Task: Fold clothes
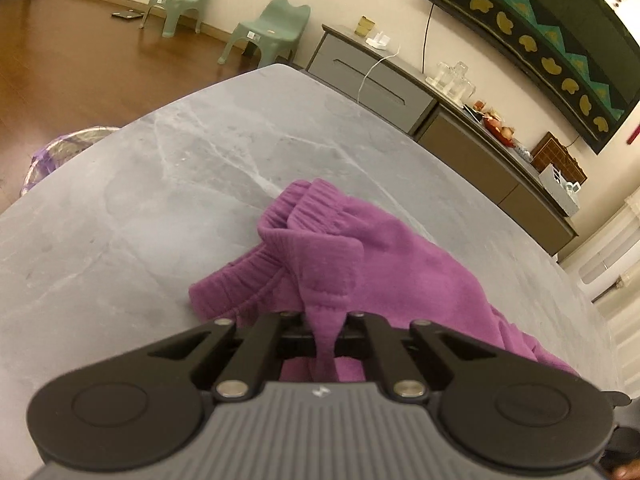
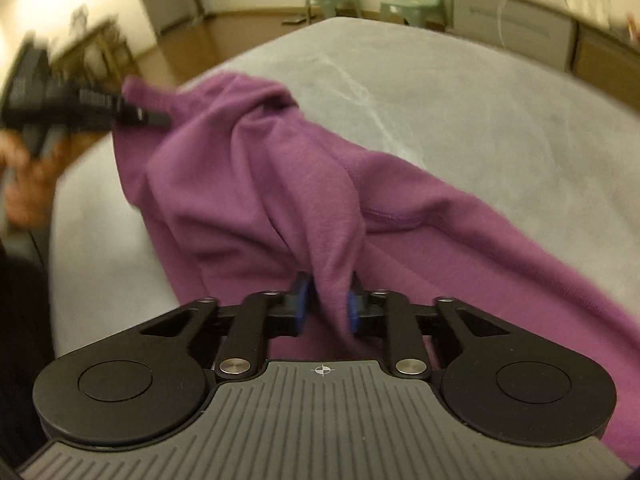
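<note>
The purple garment lies bunched on the grey table. The left gripper and right gripper each pinch a fabric ridge. Risk: the right grip, apparently shallow, may slip under tension.

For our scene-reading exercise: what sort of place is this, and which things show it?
Probably a home living or dining room: a marble-look table, a long sideboard with glasses, and small green chairs on wooden flooring.
</note>
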Available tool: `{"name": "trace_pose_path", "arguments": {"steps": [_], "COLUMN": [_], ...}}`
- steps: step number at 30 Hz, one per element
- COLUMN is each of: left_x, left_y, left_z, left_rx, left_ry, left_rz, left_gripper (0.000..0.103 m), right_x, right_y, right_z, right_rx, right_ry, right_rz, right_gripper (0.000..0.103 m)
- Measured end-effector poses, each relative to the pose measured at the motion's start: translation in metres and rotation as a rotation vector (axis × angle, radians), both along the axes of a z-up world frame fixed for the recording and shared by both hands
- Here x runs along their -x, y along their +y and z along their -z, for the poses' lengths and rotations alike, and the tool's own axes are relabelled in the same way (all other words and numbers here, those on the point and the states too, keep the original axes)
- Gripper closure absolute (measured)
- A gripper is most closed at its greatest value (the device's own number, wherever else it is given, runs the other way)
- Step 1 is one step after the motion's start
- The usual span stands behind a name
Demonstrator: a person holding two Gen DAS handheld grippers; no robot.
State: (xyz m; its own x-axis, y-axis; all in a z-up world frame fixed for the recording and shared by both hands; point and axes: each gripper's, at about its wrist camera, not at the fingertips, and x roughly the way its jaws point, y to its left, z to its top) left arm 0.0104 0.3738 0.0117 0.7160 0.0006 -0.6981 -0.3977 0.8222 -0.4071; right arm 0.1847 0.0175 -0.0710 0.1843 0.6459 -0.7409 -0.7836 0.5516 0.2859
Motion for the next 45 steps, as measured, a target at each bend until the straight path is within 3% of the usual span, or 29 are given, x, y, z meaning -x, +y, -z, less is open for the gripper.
{"name": "trace_pose_path", "arguments": {"steps": [1,2,8,12,14,19,20,23,25,27,31,35,38,41,42,43,45], "left_x": [-0.001,-0.001,-0.005,-0.011,-0.013,-0.012,-0.012,-0.009,0.001,0.013,0.028,-0.013,-0.062,-0.088,-0.093,-0.097,-0.101], "left_y": [0.001,0.001,-0.002,-0.008,-0.009,-0.002,0.000,0.002,0.008,0.018,0.040,0.053,0.052,0.030,0.021,0.011,0.001], "left_z": [0.001,0.002,0.007,0.013,0.018,0.022,0.022,0.015,0.003,-0.008,-0.019,-0.017,0.001,0.003,0.003,0.003,0.004], "left_rx": [0.001,0.002,-0.004,-0.040,-0.053,-0.041,-0.037,-0.013,0.026,0.055,0.054,0.009,0.015,-0.098,-0.131,-0.166,-0.220], "left_ry": [0.006,0.012,0.037,0.075,0.102,0.117,0.118,0.085,0.007,-0.061,-0.134,-0.077,0.024,0.080,0.085,0.089,0.088], "left_rz": [-0.003,-0.008,0.006,0.032,0.032,0.008,0.006,0.006,-0.006,-0.054,-0.167,-0.133,-0.031,0.028,0.060,0.088,0.096], "left_gripper": [0.101,0.101,0.100,0.100,0.100,0.100,0.100,0.099,0.094,0.079,0.063,0.058,0.057,0.057,0.067,0.072,0.080], "right_x": [-0.006,-0.011,-0.058,-0.091,-0.101,-0.121,-0.123,-0.123,-0.117,-0.111,-0.109,-0.116,-0.114,-0.114,-0.115,-0.117,-0.120], "right_y": [-0.005,-0.010,-0.006,0.023,0.037,0.020,0.020,0.034,0.036,0.037,0.039,0.054,0.068,0.071,0.072,0.074,0.080], "right_z": [0.000,-0.001,0.019,0.040,0.038,-0.006,-0.013,-0.027,-0.025,-0.021,-0.015,-0.009,-0.002,0.004,0.006,0.009,0.017], "right_rx": [-0.044,-0.089,-0.276,-0.307,-0.362,-0.724,-0.707,-0.412,-0.322,-0.274,-0.200,-0.176,-0.140,-0.115,-0.113,-0.108,-0.104], "right_ry": [0.055,0.109,0.461,0.632,0.624,0.397,0.350,0.223,0.225,0.247,0.248,0.277,0.326,0.336,0.341,0.351,0.363], "right_rz": [0.023,0.045,0.250,0.359,0.407,0.469,0.476,0.477,0.431,0.376,0.325,0.303,0.262,0.247,0.246,0.243,0.244], "right_gripper": [0.051,0.050,0.045,0.040,0.040,0.042,0.042,0.042,0.042,0.042,0.042,0.040,0.051,0.051,0.057,0.072,0.089]}}
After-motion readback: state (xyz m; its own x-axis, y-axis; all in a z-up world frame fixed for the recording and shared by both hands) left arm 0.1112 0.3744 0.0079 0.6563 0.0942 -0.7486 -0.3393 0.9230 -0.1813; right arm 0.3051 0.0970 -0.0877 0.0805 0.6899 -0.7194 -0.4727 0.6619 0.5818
